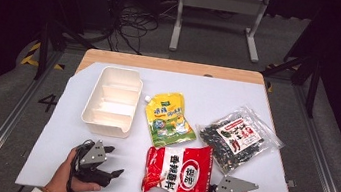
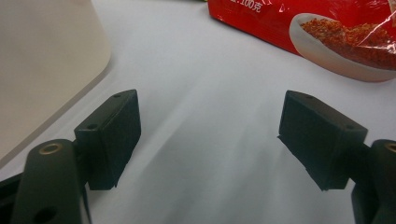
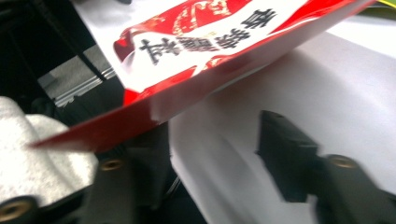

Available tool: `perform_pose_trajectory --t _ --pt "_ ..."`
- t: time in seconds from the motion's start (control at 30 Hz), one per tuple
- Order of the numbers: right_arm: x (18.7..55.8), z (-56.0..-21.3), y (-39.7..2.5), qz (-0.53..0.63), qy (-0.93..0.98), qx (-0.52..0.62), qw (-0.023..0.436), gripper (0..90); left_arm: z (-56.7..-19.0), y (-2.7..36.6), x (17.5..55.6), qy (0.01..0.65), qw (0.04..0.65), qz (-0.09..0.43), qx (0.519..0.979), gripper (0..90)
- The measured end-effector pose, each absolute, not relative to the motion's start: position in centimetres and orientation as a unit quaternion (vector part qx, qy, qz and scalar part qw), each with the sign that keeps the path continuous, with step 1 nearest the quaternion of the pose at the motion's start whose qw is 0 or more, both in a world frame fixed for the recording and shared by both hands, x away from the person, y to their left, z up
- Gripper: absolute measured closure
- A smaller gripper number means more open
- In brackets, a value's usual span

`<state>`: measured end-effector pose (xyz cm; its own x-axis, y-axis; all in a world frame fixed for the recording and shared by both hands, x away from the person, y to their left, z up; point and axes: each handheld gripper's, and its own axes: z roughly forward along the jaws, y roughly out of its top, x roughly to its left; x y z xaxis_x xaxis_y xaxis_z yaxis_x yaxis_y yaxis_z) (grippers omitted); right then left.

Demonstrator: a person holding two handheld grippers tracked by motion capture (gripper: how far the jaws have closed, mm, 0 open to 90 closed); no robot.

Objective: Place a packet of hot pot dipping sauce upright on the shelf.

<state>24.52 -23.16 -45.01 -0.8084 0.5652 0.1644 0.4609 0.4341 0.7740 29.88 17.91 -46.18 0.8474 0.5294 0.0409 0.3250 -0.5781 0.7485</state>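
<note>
The red packet (image 1: 178, 172), a flat pouch of glossy film, lies at the near edge of the table, just beside the right gripper (image 3: 210, 154). In the right gripper view its near corner is seen over the left jaw, with the jaws wide apart and nothing clamped yet. The left gripper (image 2: 210, 135) is also held wide open and empty over the white sheet (image 1: 218, 102), beside the cream tray (image 1: 111, 100). The packet is judged light, soft and slippery; the stiff sealed edge is best taken. Beyond lie a yellow spouted pouch (image 1: 169, 119) and a clear crinkled bag (image 1: 238, 137).
</note>
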Motion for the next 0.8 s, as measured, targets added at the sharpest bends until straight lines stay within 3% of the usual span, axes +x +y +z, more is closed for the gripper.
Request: perform_pose_trajectory --t 0.1,0.2,0.23,0.33,0.37,0.47,0.67,0.8 --pt "25.0 -44.8 -23.8 0.441 0.832 0.326 0.081 65.3 -46.2 17.7 29.9 0.237 0.389 0.129 0.881 21.6" --pt "25.6 -44.8 -24.3 0.45 0.821 0.343 0.077 70.4 -46.2 17.6 30.0 0.237 0.389 0.128 0.881 21.6" --pt "25.8 -44.8 -24.4 0.448 0.822 0.345 0.067 68.6 -46.2 17.5 30.0 0.235 0.388 0.127 0.882 21.6" --pt "25.5 -45.2 -24.2 0.421 0.846 0.319 0.075 52.3 -46.2 17.5 29.9 0.233 0.387 0.128 0.883 21.6" --pt "25.5 -45.2 -24.2 0.421 0.846 0.319 0.075 52.3 -46.2 17.5 29.9 0.233 0.387 0.128 0.883 21.5" --pt "24.6 -45.8 -23.9 0.403 0.862 0.303 0.06 41.2 -46.3 17.6 29.8 0.234 0.388 0.128 0.883 21.4" --pt "23.1 -45.4 -23.1 0.422 0.864 0.268 0.064 26.2 -46.2 17.6 29.6 0.231 0.389 0.127 0.882 21.3" --pt "23.0 -45.2 -22.4 0.438 0.855 0.27 0.057 23.5 -46.2 17.5 29.7 0.231 0.387 0.128 0.884 21.2"
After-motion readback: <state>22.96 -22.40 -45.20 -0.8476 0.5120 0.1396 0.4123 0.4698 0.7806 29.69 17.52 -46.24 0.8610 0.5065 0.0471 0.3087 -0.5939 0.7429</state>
